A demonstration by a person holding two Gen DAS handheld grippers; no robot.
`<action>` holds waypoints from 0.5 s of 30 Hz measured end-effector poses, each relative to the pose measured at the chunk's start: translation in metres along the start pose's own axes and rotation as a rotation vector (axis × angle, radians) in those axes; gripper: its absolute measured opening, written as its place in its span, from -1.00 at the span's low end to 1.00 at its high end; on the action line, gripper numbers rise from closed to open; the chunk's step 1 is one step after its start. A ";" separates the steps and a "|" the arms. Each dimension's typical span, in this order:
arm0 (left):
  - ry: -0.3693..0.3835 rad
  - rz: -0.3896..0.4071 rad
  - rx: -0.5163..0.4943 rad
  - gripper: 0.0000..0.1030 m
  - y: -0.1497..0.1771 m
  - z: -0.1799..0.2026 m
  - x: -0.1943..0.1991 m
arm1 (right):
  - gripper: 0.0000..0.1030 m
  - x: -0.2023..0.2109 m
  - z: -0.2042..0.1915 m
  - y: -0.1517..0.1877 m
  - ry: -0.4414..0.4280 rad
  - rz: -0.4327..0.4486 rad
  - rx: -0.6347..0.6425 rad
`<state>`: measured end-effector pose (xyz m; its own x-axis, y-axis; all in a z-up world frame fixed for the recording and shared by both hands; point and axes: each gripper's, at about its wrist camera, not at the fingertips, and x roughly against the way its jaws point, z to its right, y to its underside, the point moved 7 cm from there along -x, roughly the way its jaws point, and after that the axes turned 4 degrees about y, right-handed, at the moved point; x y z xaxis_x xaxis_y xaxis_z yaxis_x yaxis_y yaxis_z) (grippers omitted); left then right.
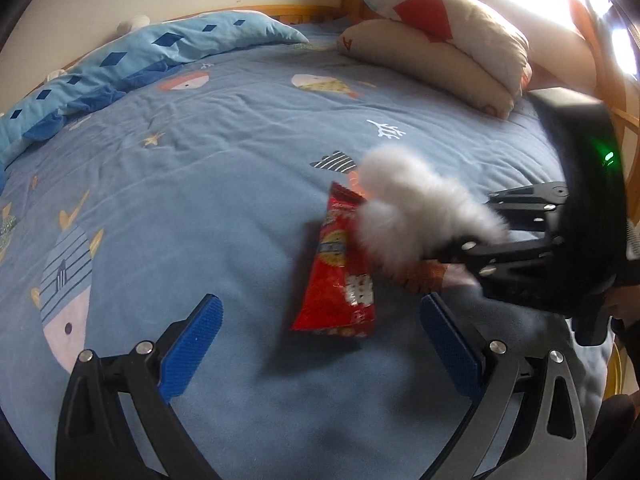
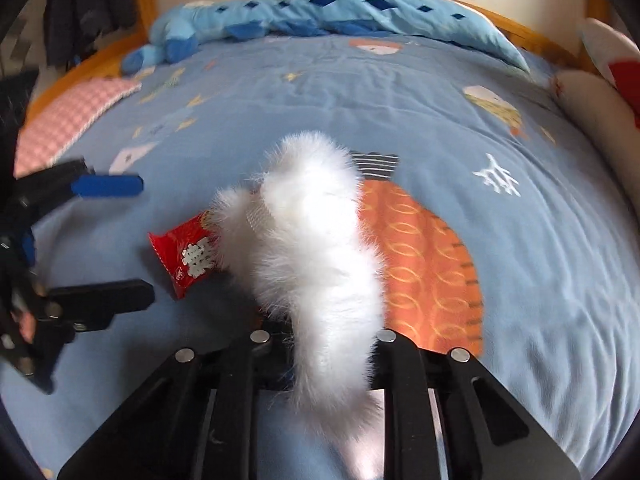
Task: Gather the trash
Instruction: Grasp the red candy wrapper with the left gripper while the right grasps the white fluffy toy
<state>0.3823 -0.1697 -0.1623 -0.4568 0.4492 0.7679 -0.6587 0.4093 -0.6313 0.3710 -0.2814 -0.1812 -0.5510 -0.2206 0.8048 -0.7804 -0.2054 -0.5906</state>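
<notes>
1. The red snack wrapper [image 1: 335,268] lies flat on the blue fish-print bedspread [image 1: 208,184], between the two grippers.
2. The left gripper [image 1: 320,344] hovers just short of it, blue pads spread wide, holding nothing.
3. The right gripper [image 2: 320,344] is clamped on a white fluffy thing [image 2: 316,240] that touches the wrapper's far end.

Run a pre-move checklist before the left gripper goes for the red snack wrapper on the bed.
1. Left gripper open: ok.
2. Red snack wrapper between the left fingers' line: ok, it lies ahead between them.
3. Wrapper free of cover: not ok, the white fluffy duster overlaps its far end.
4. Right gripper shut on the duster: ok.
5. Wrapper flat on the blue bedspread: ok.
6. Trash container in view: not ok, none seen.
</notes>
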 end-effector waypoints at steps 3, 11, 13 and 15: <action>0.007 -0.005 -0.003 0.92 -0.006 0.006 -0.009 | -0.65 0.012 0.006 0.002 -0.059 0.009 -0.052; 0.008 -0.041 0.002 0.57 -0.019 0.014 -0.038 | -0.64 0.018 0.012 0.000 -0.083 0.013 -0.076; 0.016 -0.063 0.029 0.08 -0.019 0.010 -0.045 | -0.64 0.016 0.013 0.001 -0.090 0.009 -0.082; -0.005 -0.078 0.045 -0.18 -0.017 0.006 -0.051 | -0.64 0.015 0.012 0.002 -0.102 0.005 -0.087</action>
<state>0.4134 -0.2042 -0.1896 -0.4055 0.4131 0.8154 -0.7185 0.4074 -0.5637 0.3649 -0.2969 -0.1712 -0.5252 -0.3181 0.7893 -0.8029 -0.1221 -0.5834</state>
